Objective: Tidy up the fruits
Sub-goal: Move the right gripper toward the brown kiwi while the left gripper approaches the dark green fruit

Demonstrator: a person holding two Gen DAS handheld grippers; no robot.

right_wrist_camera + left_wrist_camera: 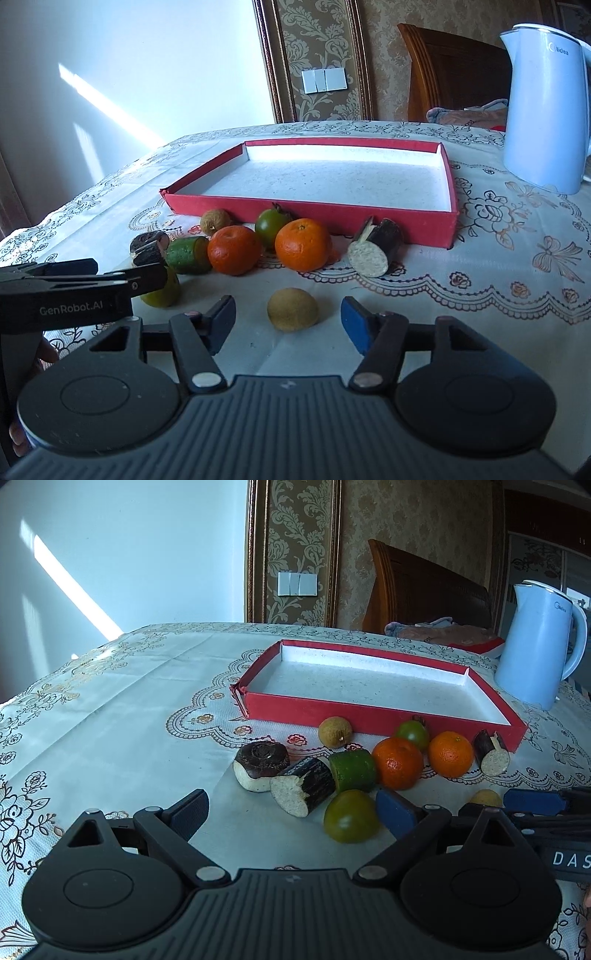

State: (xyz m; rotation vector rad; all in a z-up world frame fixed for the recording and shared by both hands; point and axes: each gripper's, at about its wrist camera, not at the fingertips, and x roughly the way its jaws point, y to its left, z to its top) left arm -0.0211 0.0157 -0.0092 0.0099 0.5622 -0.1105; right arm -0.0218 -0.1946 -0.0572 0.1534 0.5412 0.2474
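The longan (292,309) lies on the tablecloth (480,288) between the fingers of my right gripper (288,325), whose pads stand apart from it. Farther are two tangerines (234,249) and the red tray (453,192). My left gripper (295,812) is open, with a green tomato (350,816) beside its right pad.

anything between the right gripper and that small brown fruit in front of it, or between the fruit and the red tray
Nothing lies between the right gripper and the small brown fruit; it sits on the cloth between the open fingers. Toward the red tray, the two oranges and a green fruit line the near wall, so lift over them.
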